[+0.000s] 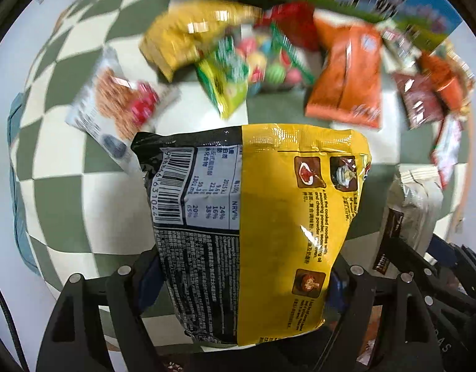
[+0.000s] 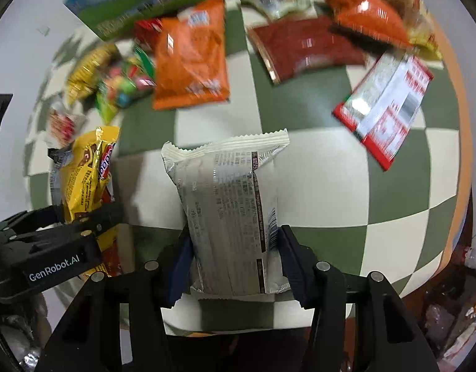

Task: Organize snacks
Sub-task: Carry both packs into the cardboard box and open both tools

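Both grippers are loaded. The left gripper is clamped on a yellow-and-black instant noodle pack, and the right gripper is pinching a silver-white snack packet across its lower half. Both hang over the green-and-cream checkered tabletop, near its front edge. I'd guess they're light, crinkly and slippery — the noodles probably crush easily, so hold mid-body, not by the seal. The other snacks sit toward the back edge.
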`<state>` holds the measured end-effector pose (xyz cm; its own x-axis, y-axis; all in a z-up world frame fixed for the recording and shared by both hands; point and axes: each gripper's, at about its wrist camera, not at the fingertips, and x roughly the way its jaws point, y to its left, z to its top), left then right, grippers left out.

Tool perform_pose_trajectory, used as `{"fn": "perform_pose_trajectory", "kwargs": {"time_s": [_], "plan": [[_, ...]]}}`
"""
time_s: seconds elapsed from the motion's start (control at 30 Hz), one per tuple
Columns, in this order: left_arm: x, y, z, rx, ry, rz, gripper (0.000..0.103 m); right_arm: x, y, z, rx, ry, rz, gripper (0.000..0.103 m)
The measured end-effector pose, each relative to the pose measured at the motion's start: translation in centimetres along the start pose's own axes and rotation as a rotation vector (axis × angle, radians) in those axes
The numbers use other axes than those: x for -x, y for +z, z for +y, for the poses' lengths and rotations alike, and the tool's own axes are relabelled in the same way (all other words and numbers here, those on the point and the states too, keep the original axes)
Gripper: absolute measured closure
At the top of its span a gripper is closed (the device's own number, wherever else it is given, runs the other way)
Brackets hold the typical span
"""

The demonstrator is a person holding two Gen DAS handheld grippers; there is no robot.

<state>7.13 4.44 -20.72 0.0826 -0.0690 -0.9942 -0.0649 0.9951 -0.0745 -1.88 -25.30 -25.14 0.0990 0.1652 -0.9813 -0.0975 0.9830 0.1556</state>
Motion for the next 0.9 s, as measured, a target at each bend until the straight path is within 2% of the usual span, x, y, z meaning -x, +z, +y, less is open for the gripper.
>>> {"fn": "perform_pose_trajectory", "kwargs": {"time_s": [0.1, 0.13, 0.17, 0.23, 0.33, 0.4, 0.57, 0.73, 0.8, 0.87, 0.9], "plan": [[3.8, 0.4, 0.7, 0.010, -0.053, -0.042, 0.022, 2.3, -0.7, 0.2, 0.004, 0.033, -0.038, 0.047], [5.1, 0.7, 0.9, 0.013, -0.072, -0.055, 0.022, 3.8, -0.3, 0.3, 0.002, 0.051, -0.052, 0.047], [6.4, 1.0, 1.0, 0.012, -0.091, -0.070, 0.022, 5.8, 1.5, -1.6, 0.002, 0.066, -0.062, 0.047], [9.6, 2.1, 1.1, 0.003, -0.120, -0.105, 0.022, 9.0, 2.1, -1.9, 0.013, 0.091, -0.105, 0.047], [14.2, 4.6, 1.5, -0.006, -0.151, -0.160, 0.022, 13.6, 5.1, -1.7, 0.026, 0.120, -0.156, 0.047], [15.6, 6.7, 0.1, -0.004, -0.164, -0.195, 0.022, 18.3, 8.0, -1.6, 0.030, 0.137, -0.193, 0.047], [19.2, 13.4, -2.8, 0.000, -0.158, -0.272, 0.022, 22.3, 15.1, -1.6, 0.047, 0.144, -0.279, 0.047], [18.4, 21.8, -5.9, 0.010, -0.126, -0.266, 0.022, 21.6, 25.0, -2.2, 0.029, 0.144, -0.295, 0.047], [17.4, 24.9, -6.7, 0.010, -0.106, -0.249, 0.022, 20.2, 29.0, -1.8, 0.015, 0.143, -0.282, 0.047], [15.7, 28.0, -7.2, 0.019, -0.104, -0.215, 0.022, 18.8, 32.4, -3.2, -0.001, 0.151, -0.242, 0.047], [14.7, 29.5, -7.4, 0.026, -0.105, -0.190, 0.022, 18.1, 33.2, -2.5, -0.006, 0.155, -0.229, 0.047]]}}
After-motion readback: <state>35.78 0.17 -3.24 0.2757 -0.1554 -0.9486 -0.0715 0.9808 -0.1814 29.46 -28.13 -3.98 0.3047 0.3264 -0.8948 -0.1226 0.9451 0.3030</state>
